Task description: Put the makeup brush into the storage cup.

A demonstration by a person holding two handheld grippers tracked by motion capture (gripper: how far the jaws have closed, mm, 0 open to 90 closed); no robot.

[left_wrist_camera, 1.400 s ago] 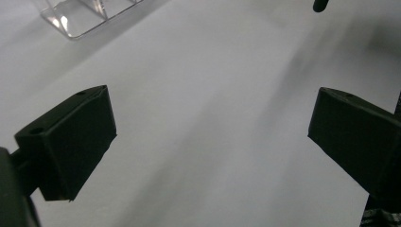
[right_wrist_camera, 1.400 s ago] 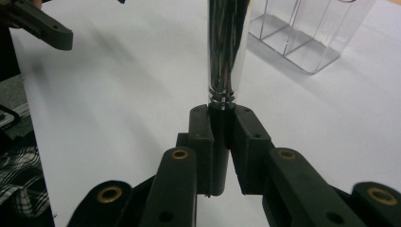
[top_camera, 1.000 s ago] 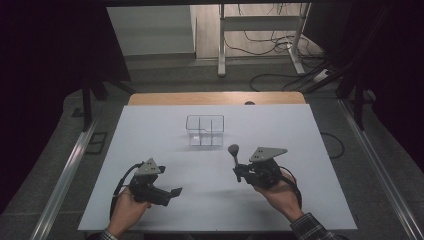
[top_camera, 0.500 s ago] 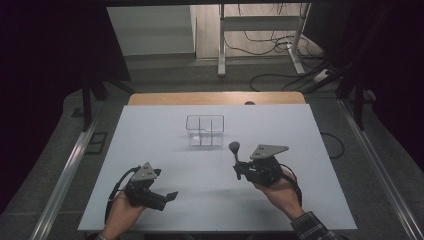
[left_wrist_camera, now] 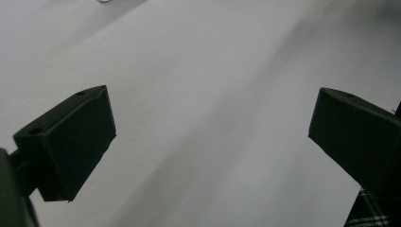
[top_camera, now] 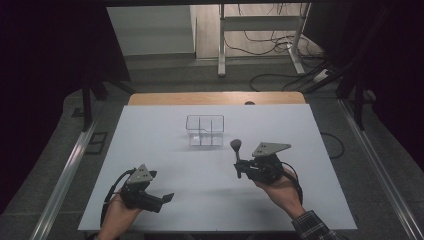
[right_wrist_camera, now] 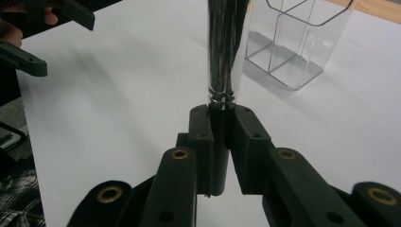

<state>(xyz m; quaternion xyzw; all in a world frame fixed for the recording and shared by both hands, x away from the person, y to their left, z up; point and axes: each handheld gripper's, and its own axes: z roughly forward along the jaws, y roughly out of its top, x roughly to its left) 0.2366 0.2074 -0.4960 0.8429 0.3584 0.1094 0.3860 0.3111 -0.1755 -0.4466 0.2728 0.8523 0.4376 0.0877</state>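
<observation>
While your right tongs (top_camera: 239,169) grip the makeup brush (top_camera: 237,152) by its dark handle, jaws closed tight on it, the thing that matters is where the clear organizer (top_camera: 205,131) sits from that brush: farther from you and a little to the left, near but apart, with bare counter (top_camera: 150,130) between. In the right gripper view the brush (right_wrist_camera: 226,52) runs straight out from the tongs (right_wrist_camera: 222,146), its shiny metal collar just past the jaw tips, and the organizer (right_wrist_camera: 302,42) stands beyond it and to the right of it, its open compartments facing up. From above, the brush stands nearly upright, its soft head uppermost. So the long axis already suits a drop into a compartment, handle first or head first as you choose; I judge you need only carry it forward and over the rim. Your right hand (top_camera: 275,187) is much the nearer one. Your left tongs (top_camera: 167,197) lie low by the near edge, well apart from the organizer, jaws wide with nothing between them (left_wrist_camera: 208,137).
</observation>
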